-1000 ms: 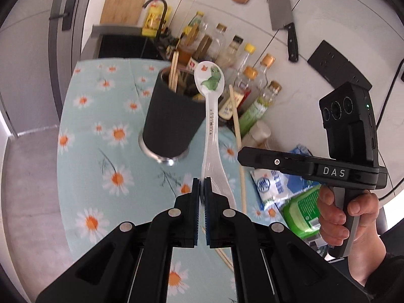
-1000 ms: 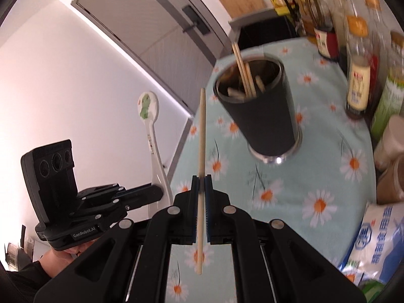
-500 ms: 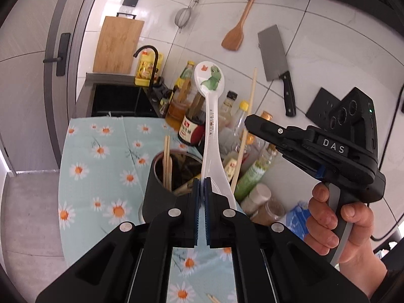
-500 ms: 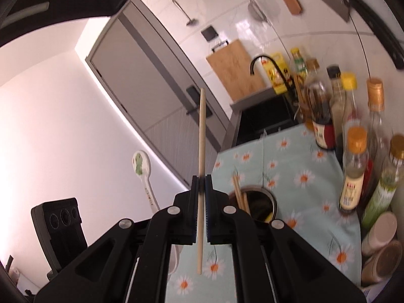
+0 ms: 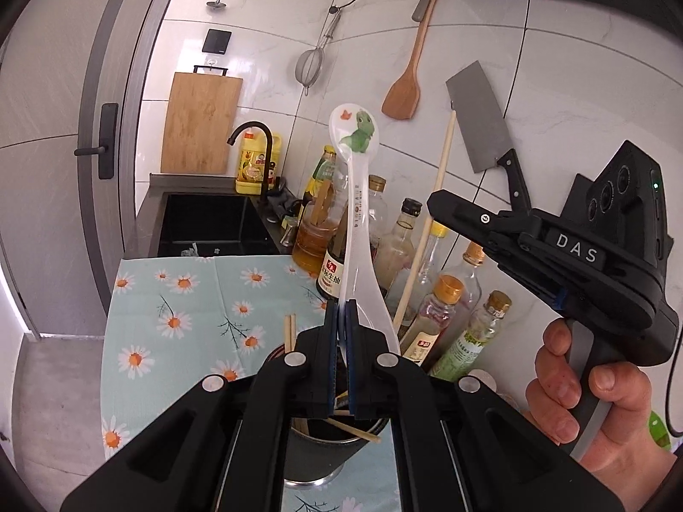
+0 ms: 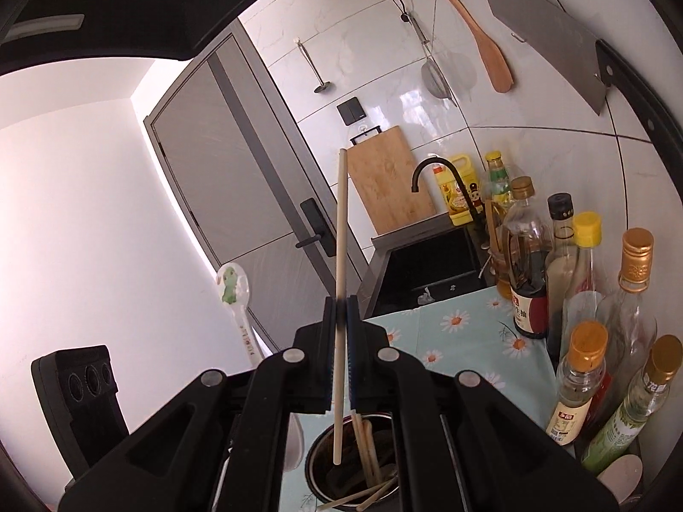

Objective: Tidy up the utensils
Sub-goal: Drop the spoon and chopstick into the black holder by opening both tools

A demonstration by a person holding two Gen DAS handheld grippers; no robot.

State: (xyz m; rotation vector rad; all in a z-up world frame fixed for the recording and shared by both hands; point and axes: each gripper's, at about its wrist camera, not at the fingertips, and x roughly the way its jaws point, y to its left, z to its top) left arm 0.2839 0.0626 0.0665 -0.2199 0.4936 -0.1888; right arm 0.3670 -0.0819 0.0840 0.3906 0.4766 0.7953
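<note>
My left gripper (image 5: 340, 318) is shut on a white plastic spoon (image 5: 356, 196) with a green dinosaur print; its handle end points up and its bowl sits low beside my fingers. Under it stands a dark utensil cup (image 5: 324, 452) holding several chopsticks. My right gripper (image 6: 340, 311) is shut on a single pale chopstick (image 6: 341, 222) held upright, its lower tip hanging just over the cup's mouth (image 6: 354, 461). In the left wrist view the right gripper (image 5: 439, 207) and its chopstick (image 5: 444, 162) are to the right. The spoon (image 6: 232, 288) shows at the left of the right wrist view.
Several sauce and oil bottles (image 5: 448, 311) crowd the back right of the daisy-print cloth (image 5: 170, 320). Behind the cloth is a black sink (image 5: 205, 224) with a tap. A cleaver (image 5: 482, 123), wooden spatula (image 5: 403, 89), strainer and cutting board (image 5: 200, 123) hang on the tiled wall.
Both grippers rose and tilted up, so the cup slid from mid-frame to the bottom under the fingers. Spoon and chopstick stayed gripped. The wall and hanging tools came into view.
</note>
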